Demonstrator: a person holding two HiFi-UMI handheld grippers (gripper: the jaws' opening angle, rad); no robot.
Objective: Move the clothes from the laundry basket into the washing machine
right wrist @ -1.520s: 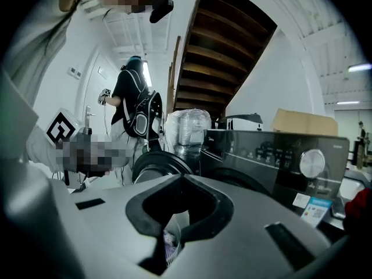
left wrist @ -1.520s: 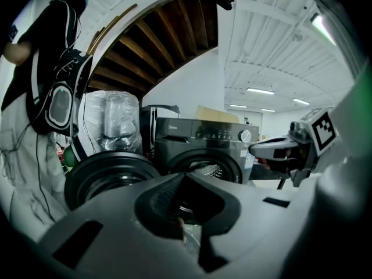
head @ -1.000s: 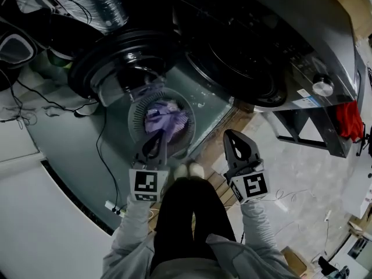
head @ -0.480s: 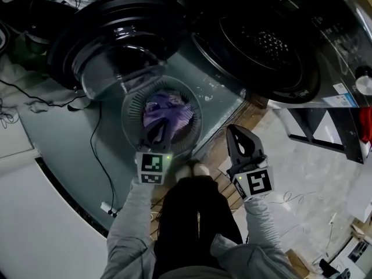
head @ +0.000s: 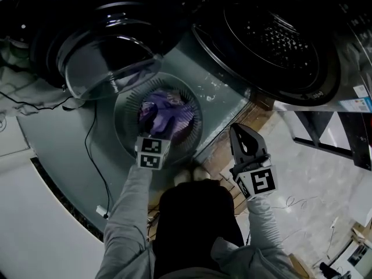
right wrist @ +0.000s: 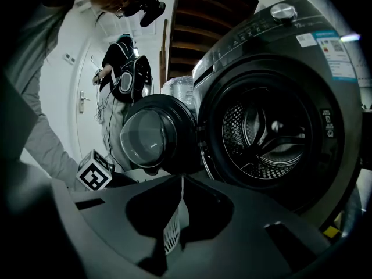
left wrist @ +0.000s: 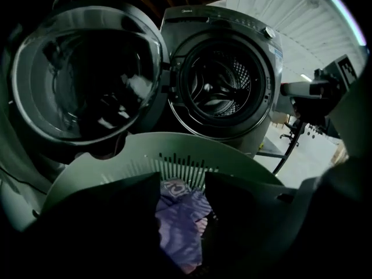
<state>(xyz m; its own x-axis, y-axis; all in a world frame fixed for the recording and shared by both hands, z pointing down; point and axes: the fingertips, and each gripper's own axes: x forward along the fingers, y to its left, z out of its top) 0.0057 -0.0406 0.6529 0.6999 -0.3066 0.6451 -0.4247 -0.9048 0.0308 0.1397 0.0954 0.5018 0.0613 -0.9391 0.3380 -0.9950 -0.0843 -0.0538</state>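
Jaws on the left gripper point(left wrist: 181, 180) are sitting apart, they've just been opening, with the purple clothes point(left wrist: 177, 228) lying loose between them down in the laundry basket point(head: 124, 133). The right gripper point(right wrist: 181, 185) is hanging at the basket's 4 o'clock, jaws pressed together on nothing. The washing machine point(head: 273, 39) is gaping open at 2 o'clock

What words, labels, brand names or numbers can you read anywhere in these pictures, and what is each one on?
"Midea", faint, probably: brand mark on the washing machine's top panel.
Blue and white sticker on its front: too small to read.
Print on the purple garment in the laundry basket: blurred, unreadable.
Marker cubes: square patterns, no letters.
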